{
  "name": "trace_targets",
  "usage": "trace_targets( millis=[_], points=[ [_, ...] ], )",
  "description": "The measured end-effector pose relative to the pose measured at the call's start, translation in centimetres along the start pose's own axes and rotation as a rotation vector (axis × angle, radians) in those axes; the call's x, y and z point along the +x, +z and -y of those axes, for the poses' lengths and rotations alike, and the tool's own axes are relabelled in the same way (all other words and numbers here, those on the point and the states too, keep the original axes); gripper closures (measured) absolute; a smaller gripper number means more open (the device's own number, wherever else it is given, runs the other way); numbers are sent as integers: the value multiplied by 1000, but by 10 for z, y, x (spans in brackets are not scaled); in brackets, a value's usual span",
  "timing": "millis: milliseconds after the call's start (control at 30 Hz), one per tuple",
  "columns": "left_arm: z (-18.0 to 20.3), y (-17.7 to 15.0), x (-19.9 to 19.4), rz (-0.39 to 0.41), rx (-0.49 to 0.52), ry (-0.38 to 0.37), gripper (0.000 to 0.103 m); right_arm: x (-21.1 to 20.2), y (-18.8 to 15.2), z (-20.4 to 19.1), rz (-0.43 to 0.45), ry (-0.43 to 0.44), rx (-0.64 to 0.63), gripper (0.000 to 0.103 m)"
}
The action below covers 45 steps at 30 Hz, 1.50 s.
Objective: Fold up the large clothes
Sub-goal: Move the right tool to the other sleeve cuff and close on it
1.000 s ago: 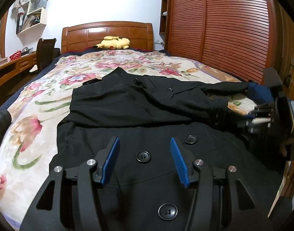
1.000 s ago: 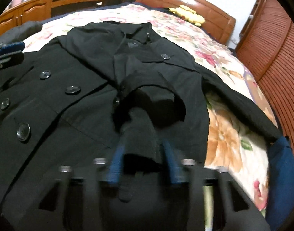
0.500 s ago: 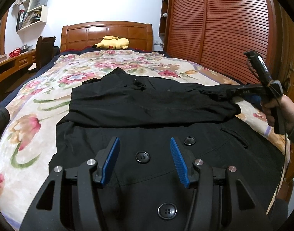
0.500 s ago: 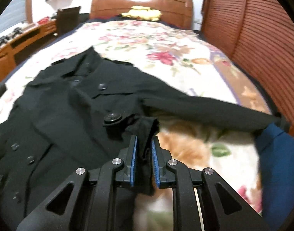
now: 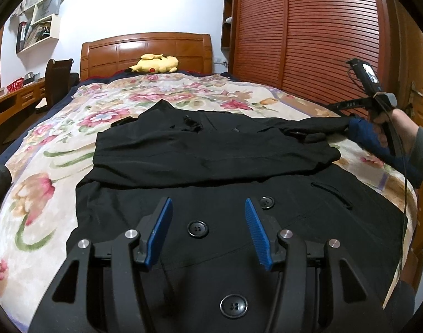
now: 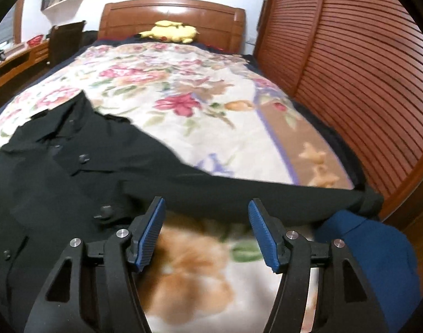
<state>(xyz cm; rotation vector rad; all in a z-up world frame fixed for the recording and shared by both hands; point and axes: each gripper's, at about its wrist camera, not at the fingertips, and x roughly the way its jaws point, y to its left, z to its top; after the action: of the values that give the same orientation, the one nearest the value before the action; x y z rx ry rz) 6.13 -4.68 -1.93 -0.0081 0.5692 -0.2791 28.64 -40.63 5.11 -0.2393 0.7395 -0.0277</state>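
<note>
Two hand-held grippers over one bed [image 5: 53,149] w/ a floral bedspread. Black coat [image 5: 211,161] lies flat across the near end, buttons up, one sleeve [image 6: 266,197] stretched out twd the slatted wood wardrobe [image 5: 308,41] on the right. Left hand-held gripper [image 5: 208,227] hangs above the coat front, jaws spread, nothing btwn them. Right hand-held gripper [image 6: 207,230] has its jaws opening, empty, sleeve just beyond the tips. Yellow plush toy [image 5: 156,63] sits by the wooden headboard [image 5: 144,50]. Wall shelves [image 5: 39,19] and a chair [image 5: 57,80] on the left; blue cloth [image 6: 372,249] at the bed's right edge.
</note>
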Motion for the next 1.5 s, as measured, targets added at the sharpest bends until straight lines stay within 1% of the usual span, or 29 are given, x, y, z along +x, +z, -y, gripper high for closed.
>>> trace_targets(
  millis=[233, 367, 433, 500, 600, 700, 867, 1100, 1233, 1267, 1300, 1333, 1400, 1467, 1500],
  points=[
    [9, 1, 9, -21, 30, -1, 49, 21, 12, 73, -37, -115, 79, 39],
    [10, 0, 12, -31, 36, 0, 49, 29, 8, 109, -85, -187, 106, 39],
    [10, 1, 11, -27, 35, 0, 49, 29, 4, 129, -96, -214, 136, 39],
    [10, 0, 10, -24, 36, -1, 49, 27, 1, 143, -101, -260, 146, 39],
    [11, 0, 9, -17, 41, -2, 49, 26, -4, 160, -99, -278, 183, 39],
    [10, -1, 10, -25, 39, 0, 49, 31, -10, 174, -121, -293, 236, 39],
    [9, -1, 12, -33, 30, -1, 49, 46, -17, 194, -137, -288, 340, 39],
    [11, -1, 21, -66, 39, 4, 49, 67, -18, 207, -180, -327, 378, 39],
    [12, -2, 23, -76, 44, 2, 49, 78, -21, 214, -203, -317, 401, 39],
    [12, -2, 23, -78, 42, 0, 49, 80, -21, 213, -205, -318, 396, 42],
    [12, -2, 23, -79, 41, -1, 49, 83, -21, 212, -210, -315, 386, 51],
    [11, -2, 23, -81, 41, -1, 49, 85, -21, 209, -217, -307, 370, 57],
    [11, -3, 23, -84, 42, -2, 49, 87, -18, 203, -222, -301, 322, 83],
    [11, -3, 25, -90, 45, -3, 49, 85, -14, 199, -215, -303, 296, 97],
    [11, -3, 25, -94, 47, -1, 49, 82, -12, 197, -202, -298, 288, 101]
  ],
)
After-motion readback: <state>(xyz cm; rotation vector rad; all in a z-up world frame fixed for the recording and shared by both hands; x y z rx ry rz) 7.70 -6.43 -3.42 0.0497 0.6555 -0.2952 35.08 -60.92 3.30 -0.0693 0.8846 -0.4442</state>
